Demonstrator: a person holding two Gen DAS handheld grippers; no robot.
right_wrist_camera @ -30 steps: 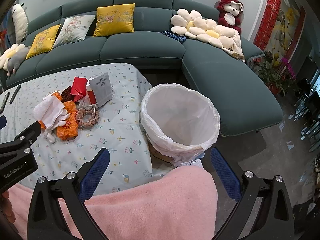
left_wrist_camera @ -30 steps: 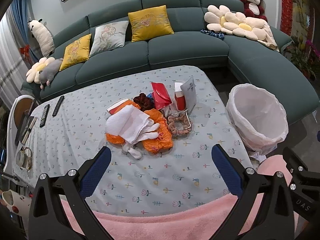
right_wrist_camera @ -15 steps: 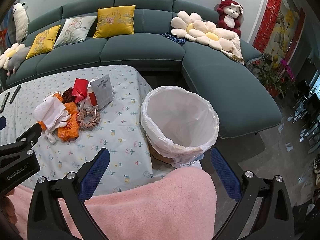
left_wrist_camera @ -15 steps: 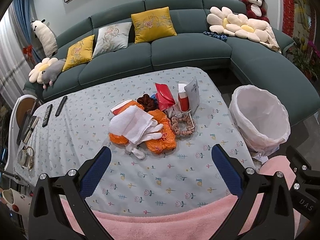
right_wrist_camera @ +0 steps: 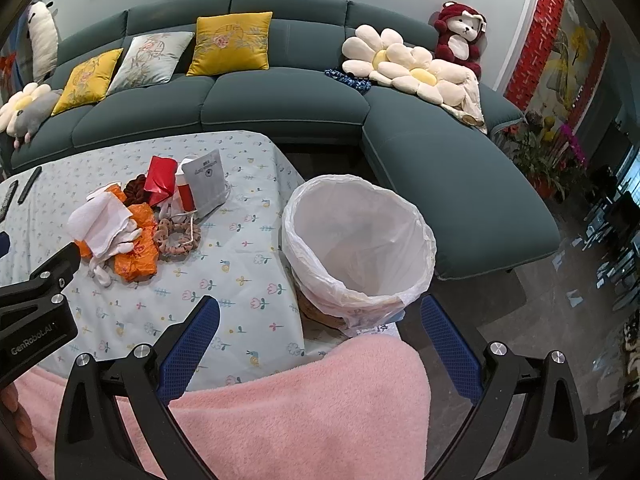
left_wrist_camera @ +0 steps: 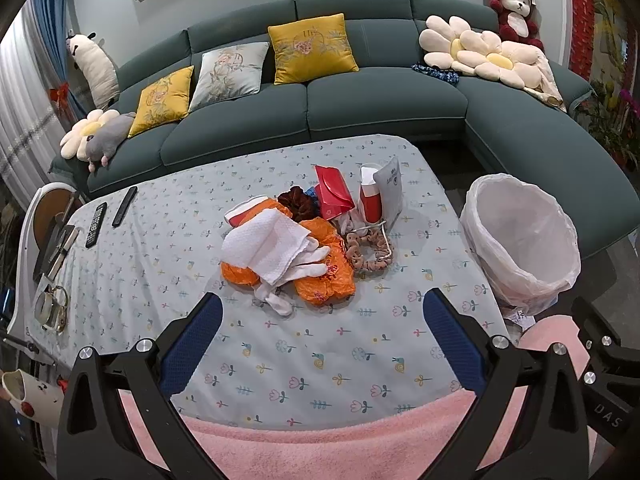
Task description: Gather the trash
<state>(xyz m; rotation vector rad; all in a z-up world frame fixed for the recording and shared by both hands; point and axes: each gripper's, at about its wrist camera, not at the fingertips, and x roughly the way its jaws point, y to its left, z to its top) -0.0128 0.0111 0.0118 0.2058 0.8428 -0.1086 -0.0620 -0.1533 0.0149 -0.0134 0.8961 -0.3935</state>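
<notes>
- Slightly nearer to the table [left_wrist_camera: 168, 240] than a second ago; pile a touch lower in the left wrist view, otherwise nothing moved.
- Left gripper [left_wrist_camera: 320, 320]: spread wide, empty, hovering over bare cloth just near of the pile.
- Right gripper [right_wrist_camera: 318, 326]: likewise gaping, nothing held, poised near the bin [right_wrist_camera: 416, 280].
- Trash heaped mid-table: white cloth [left_wrist_camera: 268, 246] over orange bag [left_wrist_camera: 326, 280], red packet [left_wrist_camera: 332, 196] and grey pouch [left_wrist_camera: 390, 196] farther back, scrunchie [left_wrist_camera: 370, 250] at right.
- Bin lined with white bag, off the table's right edge, seemingly empty.
- Judged: approach only, no item collected yet; first grab probably the white cloth.
</notes>
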